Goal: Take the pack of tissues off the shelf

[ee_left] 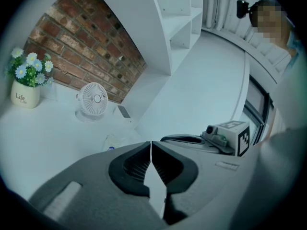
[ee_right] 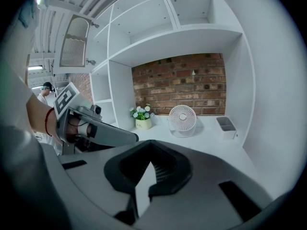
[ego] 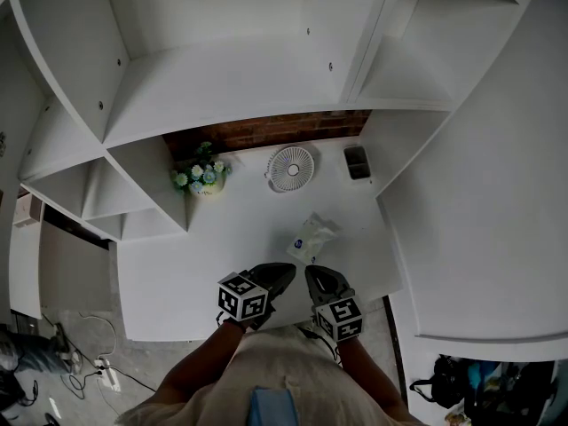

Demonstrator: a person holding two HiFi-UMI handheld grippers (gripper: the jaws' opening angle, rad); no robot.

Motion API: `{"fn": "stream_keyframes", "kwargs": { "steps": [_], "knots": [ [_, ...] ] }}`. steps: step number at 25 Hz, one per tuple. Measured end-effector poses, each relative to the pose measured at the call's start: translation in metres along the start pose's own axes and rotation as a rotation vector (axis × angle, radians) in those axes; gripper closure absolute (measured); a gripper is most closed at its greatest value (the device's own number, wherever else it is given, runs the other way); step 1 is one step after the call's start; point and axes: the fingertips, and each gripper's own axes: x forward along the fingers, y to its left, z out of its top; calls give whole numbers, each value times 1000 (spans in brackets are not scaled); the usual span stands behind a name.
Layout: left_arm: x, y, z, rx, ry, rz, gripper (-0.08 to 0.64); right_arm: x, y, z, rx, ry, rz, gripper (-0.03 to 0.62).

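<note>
Flowers [ego: 200, 171] in a small white pot stand far left on the white shelf surface [ego: 169, 273], close to the brick back wall [ego: 266, 131]. Right of them and nearer to me, my left gripper [ego: 286, 272] hangs over the near edge of the surface. Its jaws are pressed together with nothing between them, as its own view shows plainly. Far behind it, against the brick, a small white desk fan [ego: 290, 168] faces me. The pack of tissues [ego: 312, 238] lies on the surface between the fan and my two grippers, just beyond their tips and a little right of the middle. A crumpled sheet sticks up from its top, and neither pair of jaws is on it. From the left gripper view only its corner peeps over my left jaw. My right gripper [ego: 314, 273] sits just beside the left one, its jaws closed tight and empty as well. Far right, a small grey bin [ego: 357, 161] stands by the upright side panel.
</note>
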Motion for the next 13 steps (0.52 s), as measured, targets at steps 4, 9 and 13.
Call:
{"fn": "stream_keyframes", "kwargs": {
  "steps": [4, 9, 13],
  "knots": [
    [2, 0, -1, 3, 9, -1, 546, 0, 0, 2, 21, -4, 5, 577],
    [5, -1, -3, 2, 19, -5, 546, -1, -7, -1, 26, -6, 0, 578],
    [11, 1, -4, 4, 26, 2, 546, -2, -17, -3, 22, -4, -2, 577]
  ]
}}
